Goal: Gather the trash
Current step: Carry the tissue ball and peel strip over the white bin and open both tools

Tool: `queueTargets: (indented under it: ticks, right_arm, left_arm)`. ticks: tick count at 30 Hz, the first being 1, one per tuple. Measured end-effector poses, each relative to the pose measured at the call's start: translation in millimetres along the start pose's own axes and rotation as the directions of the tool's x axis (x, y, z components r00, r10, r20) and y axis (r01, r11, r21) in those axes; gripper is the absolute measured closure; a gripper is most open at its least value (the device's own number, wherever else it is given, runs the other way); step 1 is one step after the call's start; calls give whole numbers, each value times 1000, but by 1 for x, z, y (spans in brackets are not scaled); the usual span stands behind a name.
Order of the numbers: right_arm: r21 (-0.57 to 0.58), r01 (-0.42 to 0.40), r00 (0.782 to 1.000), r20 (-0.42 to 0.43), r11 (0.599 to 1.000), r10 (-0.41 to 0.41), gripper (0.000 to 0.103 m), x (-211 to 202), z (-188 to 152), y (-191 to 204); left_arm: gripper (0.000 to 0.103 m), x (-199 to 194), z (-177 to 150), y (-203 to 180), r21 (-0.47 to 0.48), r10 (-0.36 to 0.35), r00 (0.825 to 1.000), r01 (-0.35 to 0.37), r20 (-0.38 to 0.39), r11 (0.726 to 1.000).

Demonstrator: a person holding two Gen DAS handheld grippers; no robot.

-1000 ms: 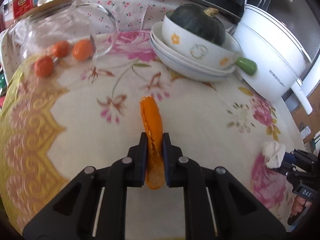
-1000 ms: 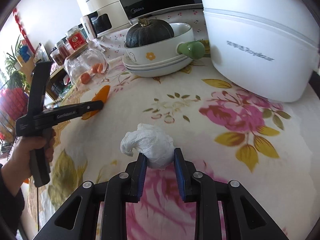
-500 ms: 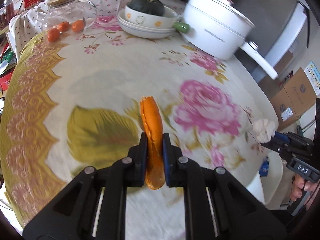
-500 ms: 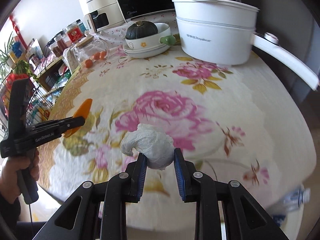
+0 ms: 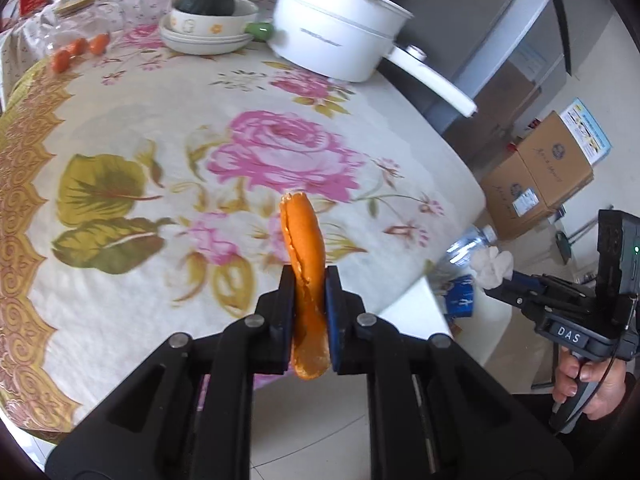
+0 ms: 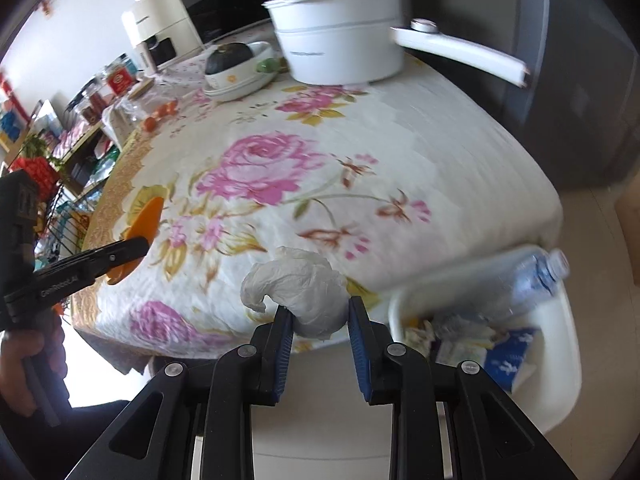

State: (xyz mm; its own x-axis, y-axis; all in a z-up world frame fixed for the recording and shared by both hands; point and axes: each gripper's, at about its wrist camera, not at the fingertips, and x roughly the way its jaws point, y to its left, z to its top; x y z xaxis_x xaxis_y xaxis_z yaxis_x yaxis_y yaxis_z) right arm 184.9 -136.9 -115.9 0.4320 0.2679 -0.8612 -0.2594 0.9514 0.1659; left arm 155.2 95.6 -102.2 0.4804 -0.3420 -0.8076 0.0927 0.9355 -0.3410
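**Both hands loaded, bin off the right corner**

The left gripper (image 5: 307, 300) pinched a strip of orange peel (image 5: 303, 248) between its jaws, the strip standing on edge with its long axis running forward along the fingers and its free tip pointing out over the flowered surface (image 5: 160, 128). The right gripper (image 6: 318, 332) had its jaws pressed on a crumpled white tissue (image 6: 298, 292), which bulged up and forward from between them.

Both pieces were held in the air near the surface's front edge. The white bin (image 6: 560, 360) stood on the floor just off the surface's corner, ahead and to the right of the right gripper; a plastic bottle (image 6: 520, 280) lay across its top, with wrappers inside. The right gripper was clearly the nearer, so the tissue would likely be dropped first, with a short move rightward and down. The peel had farther to travel, across to the same side.
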Motion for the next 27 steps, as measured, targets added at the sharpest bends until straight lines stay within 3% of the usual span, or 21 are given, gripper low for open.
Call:
queueTargets:
  ticks: [7, 15, 27]
  right_arm:
    - [67, 57, 998, 31, 996, -59, 75, -29, -9, -49]
    - [157, 108, 993, 20, 982, -113, 75, -42, -25, -99]
    - [226, 170, 985, -25, 959, -168, 74, -58, -56, -160]
  left_arm:
    - [88, 25, -4, -60, 106, -73, 996, 77, -46, 991]
    - [88, 68, -13, -131, 199, -145, 981, 169, -130, 965]
    - [88, 124, -29, -202, 256, -180, 960, 234, -216, 938]
